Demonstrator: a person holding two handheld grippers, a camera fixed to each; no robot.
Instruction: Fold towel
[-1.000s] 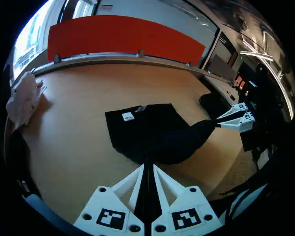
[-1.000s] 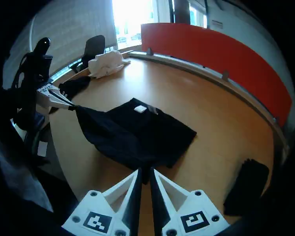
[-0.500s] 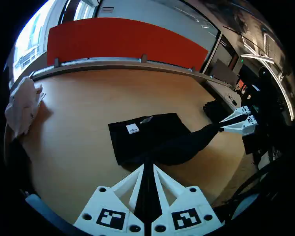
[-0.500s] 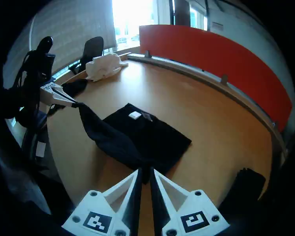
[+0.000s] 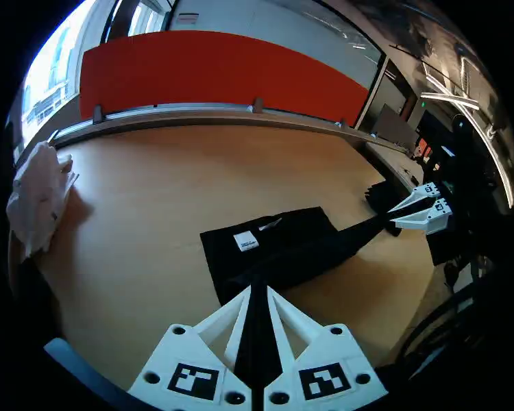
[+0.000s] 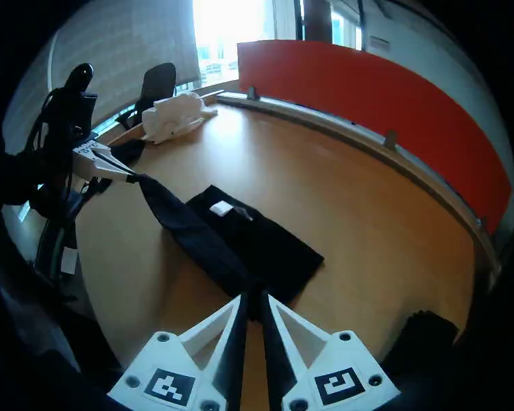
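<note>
In the left tool [image 5: 258, 292], towel [image 5: 291, 236] edge

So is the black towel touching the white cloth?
Apart. The left gripper view shows bare table between the towel and the white cloth.

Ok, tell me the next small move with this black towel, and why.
Probably carry the held edge forward with both hands and lower it toward the far edge by the white label. The left gripper and right gripper each pinch a corner of the black towel, that edge stretches taut between them above the table, and the rest lies flat.
</note>
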